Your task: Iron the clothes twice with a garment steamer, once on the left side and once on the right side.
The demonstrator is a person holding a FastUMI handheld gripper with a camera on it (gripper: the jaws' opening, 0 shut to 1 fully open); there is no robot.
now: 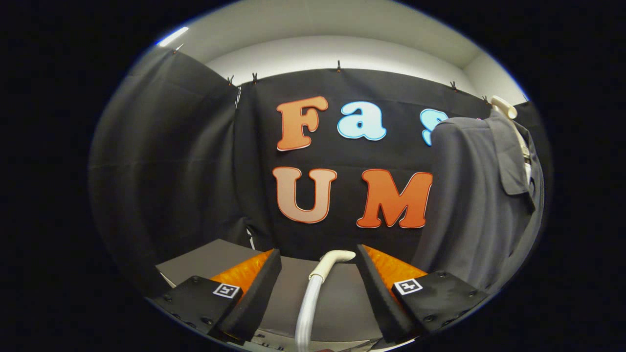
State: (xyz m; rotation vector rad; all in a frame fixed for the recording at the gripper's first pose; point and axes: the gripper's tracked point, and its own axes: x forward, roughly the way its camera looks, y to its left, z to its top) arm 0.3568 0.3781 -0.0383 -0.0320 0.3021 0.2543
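- We see the garment steamer head [334,257] between the two fingers of the claw [318,259], near their tips, nozzle pointing toward the finger on the garment side.
- Its ribbed hose [307,308] runs from the head back toward the camera, down the middle of the gap.
- Claw is wide open. Clear gap on both sides of the steamer head, neither finger touching it. We've got nothing gripped.
- Steamer sits over a grey tabletop [205,264] that reaches to the booth wall; we can't tell whether the head rests on it or is propped up.
- Grey jacket [481,195] hangs beyond and off to the side of one finger, well apart from the steamer head. Collar and lapel face away from the claw; we're looking at the shoulder and sleeve side.
- Pale hanger tip [503,106] sticks out above the jacket's collar.
- Black cloth wall [171,161] behind everything, clipped along its top edge; light ceiling above.
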